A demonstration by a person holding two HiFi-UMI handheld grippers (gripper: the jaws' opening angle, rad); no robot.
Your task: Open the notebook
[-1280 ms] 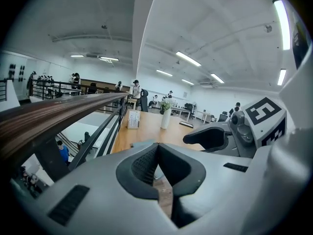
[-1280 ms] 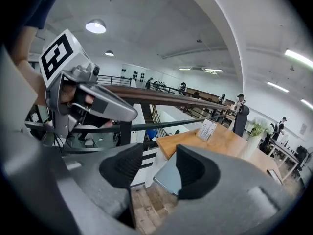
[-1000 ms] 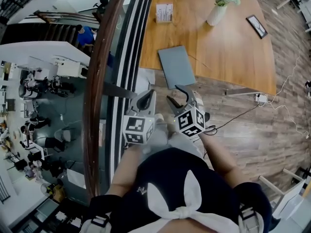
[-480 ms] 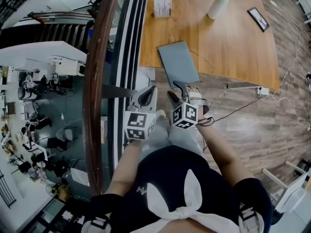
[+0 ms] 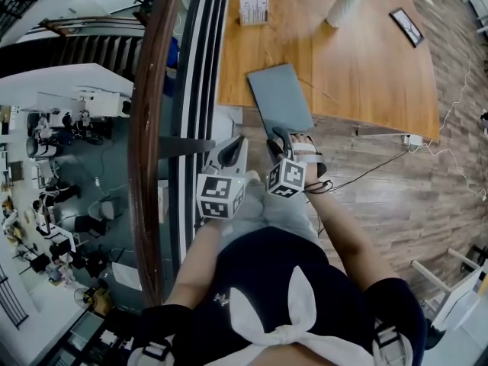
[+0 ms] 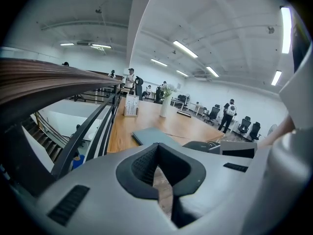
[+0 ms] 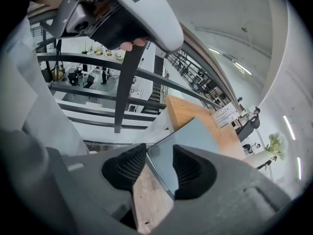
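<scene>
Left tool closed, empty. Right tool just narrowing, not gripping — notebook corner between jaws, rest hidden behind tool.

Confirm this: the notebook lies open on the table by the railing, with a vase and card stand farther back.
Wrong: the notebook lies closed, not open; the head view shows its cover flat. It is on the table by the railing, vase and card stand farther back.

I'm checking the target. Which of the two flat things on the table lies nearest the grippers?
The grey notebook, at the near edge of the table by the right gripper; the dark frame lies at the far corner.
</scene>
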